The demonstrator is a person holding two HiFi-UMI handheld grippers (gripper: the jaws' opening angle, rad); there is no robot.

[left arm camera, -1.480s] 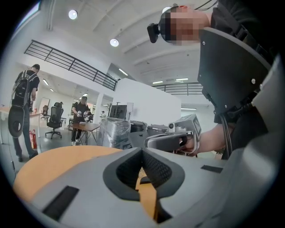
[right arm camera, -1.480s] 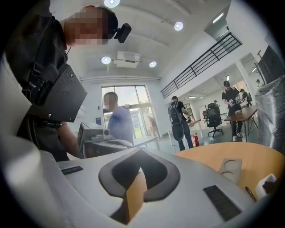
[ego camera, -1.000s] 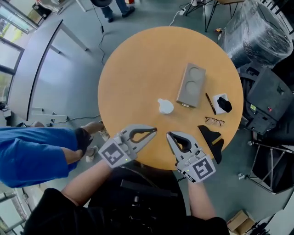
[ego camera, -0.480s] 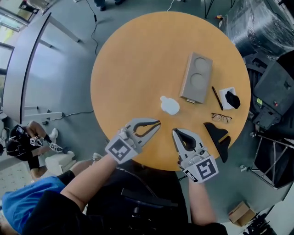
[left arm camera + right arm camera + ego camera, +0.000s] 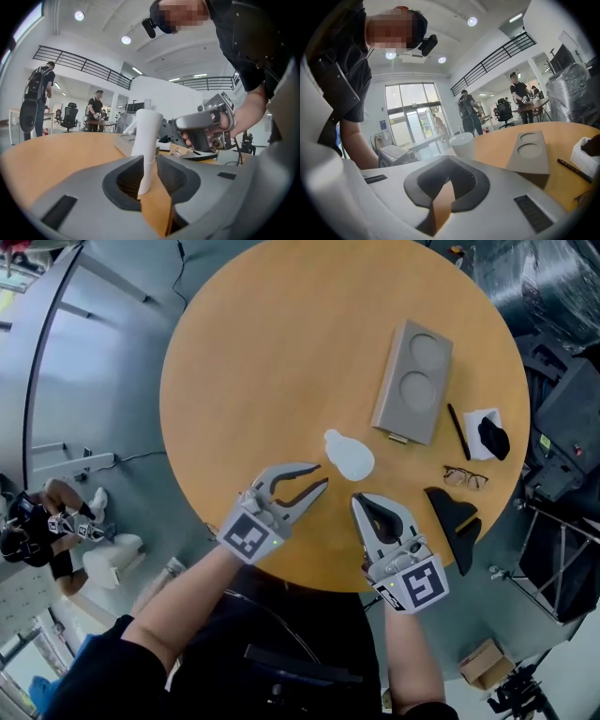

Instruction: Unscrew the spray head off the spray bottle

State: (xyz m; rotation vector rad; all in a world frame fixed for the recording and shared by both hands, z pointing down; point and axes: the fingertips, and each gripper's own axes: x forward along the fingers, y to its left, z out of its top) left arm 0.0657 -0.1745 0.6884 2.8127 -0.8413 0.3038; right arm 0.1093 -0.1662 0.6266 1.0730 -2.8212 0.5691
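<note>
A white spray bottle [image 5: 349, 456] stands upright on the round wooden table [image 5: 262, 352]. My left gripper [image 5: 322, 476] is just short of it on the near left; its jaws have just been opening and stand slightly apart. In the left gripper view the bottle [image 5: 146, 136] rises past the left gripper [image 5: 150, 164], apart from the pads. My right gripper [image 5: 357, 502] is shut and empty, a little nearer than the bottle. In the right gripper view the bottle [image 5: 462, 143] shows beyond the right gripper [image 5: 448, 171].
A grey tray with two round recesses [image 5: 412, 381] lies beyond the bottle. To its right are a pen [image 5: 458, 431], a white box with a black thing on it [image 5: 487, 435], glasses [image 5: 466, 478] and a black object [image 5: 455, 521]. The table's near edge [image 5: 309, 582] runs under my wrists.
Both grippers have come down and forward, closer to the bottle. The left jaws, shut before, now stand slightly apart. The right jaws stay shut.
</note>
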